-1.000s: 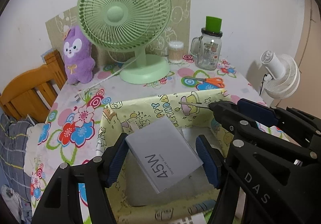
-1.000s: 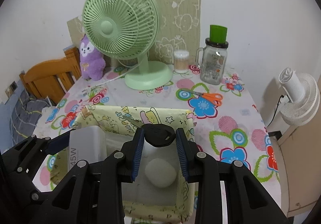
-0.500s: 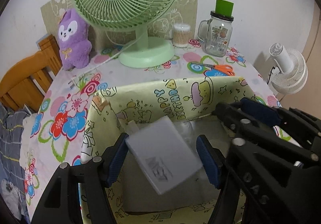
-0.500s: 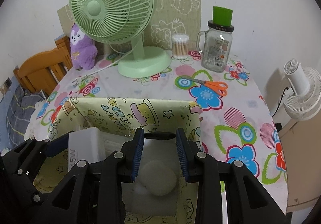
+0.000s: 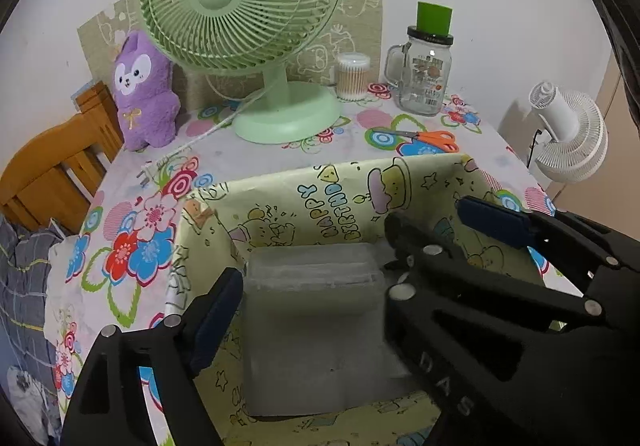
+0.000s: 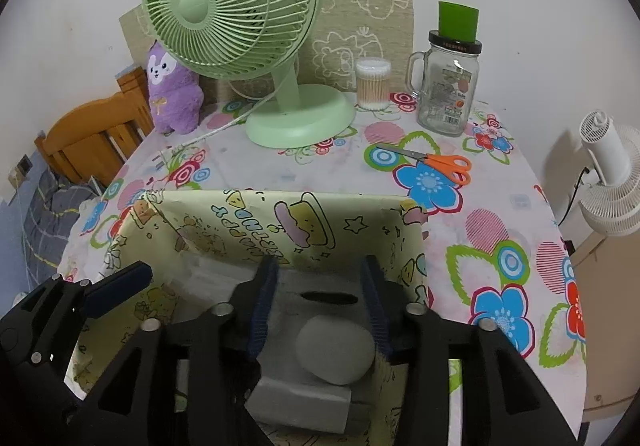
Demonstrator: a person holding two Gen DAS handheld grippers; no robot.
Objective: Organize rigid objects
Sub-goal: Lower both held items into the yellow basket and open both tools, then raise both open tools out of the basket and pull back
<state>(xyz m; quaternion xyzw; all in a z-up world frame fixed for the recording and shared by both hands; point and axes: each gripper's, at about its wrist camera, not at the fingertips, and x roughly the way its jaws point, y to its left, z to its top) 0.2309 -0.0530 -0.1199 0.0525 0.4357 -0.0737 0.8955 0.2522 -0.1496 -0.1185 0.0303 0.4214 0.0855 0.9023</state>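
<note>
**Operator:** Where do my claws stand relative to the box?

**Guide:** Both hang over the open top of the yellow cartoon-print box [image 6: 280,222]. Your left claw [image 5: 316,310] has just been opening; its pads stand wide apart with nothing between them. The grey items it hovers above lie on the box floor, clear of the pads. Your right claw [image 6: 318,306] has also just been opening. Its pads stand apart and press on nothing; a flat black object [image 6: 330,297] lies in the box below them, beside a pale rounded object [image 6: 336,352] resting on a grey block [image 6: 300,402].

**Operator:** Why hold them there?

**Guide:** Judged from the layout, you are releasing items into the box. Opening low inside its walls keeps rigid pieces from bouncing out.

**Operator:** What lies beyond the box?

**Guide:** On the desk [image 6: 256,166] behind the box: orange-handled scissors [image 6: 436,162], then the green fan [image 6: 236,6], a cotton-swab tub [image 6: 373,84] and a glass jar [image 6: 448,94]. The scissors look like the nearest rigid candidate; approach along the handles.
</note>
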